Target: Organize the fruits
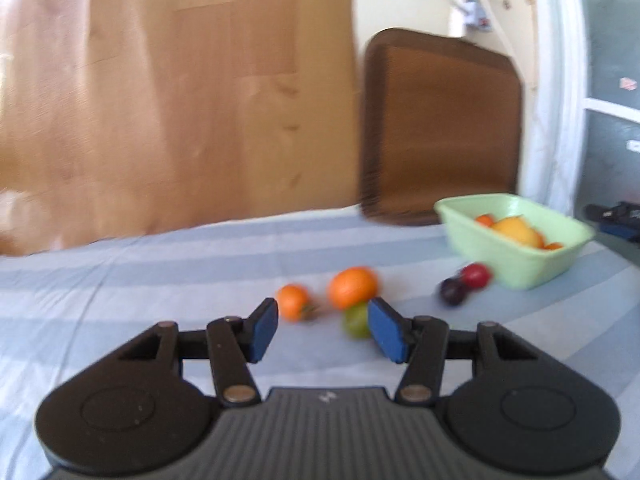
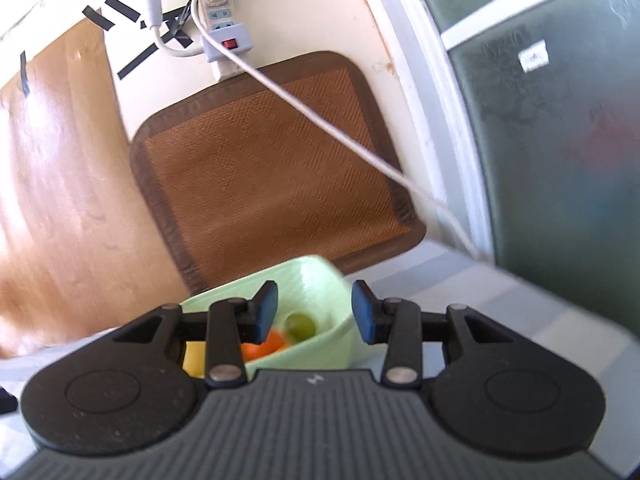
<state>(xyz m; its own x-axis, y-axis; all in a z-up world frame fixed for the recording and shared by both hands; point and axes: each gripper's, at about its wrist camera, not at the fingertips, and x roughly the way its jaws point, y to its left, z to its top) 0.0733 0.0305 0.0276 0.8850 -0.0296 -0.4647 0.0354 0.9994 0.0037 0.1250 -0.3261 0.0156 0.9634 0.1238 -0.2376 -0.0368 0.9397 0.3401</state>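
Observation:
On the striped blue cloth lie a large orange [image 1: 353, 287], a small orange fruit [image 1: 293, 301], a green fruit [image 1: 357, 320], a red fruit [image 1: 476, 275] and a dark purple one [image 1: 453, 291]. My left gripper [image 1: 323, 330] hovers just short of them, open and empty, the green fruit beside its right pad. A pale green bin [image 1: 520, 258] at the right holds orange and yellow fruit. In the right wrist view my right gripper [image 2: 314, 312] stands open over that bin [image 2: 308, 276], above a green fruit [image 2: 299, 327] and orange pieces [image 2: 266, 346] inside. Nothing is between its pads.
A brown woven mat [image 2: 272, 172] leans on the wall behind the bin. A power strip [image 2: 224, 32] and its white cable [image 2: 340, 136] hang above it. A wooden panel [image 1: 172, 92] stands at the left, a window frame [image 2: 452, 140] at the right.

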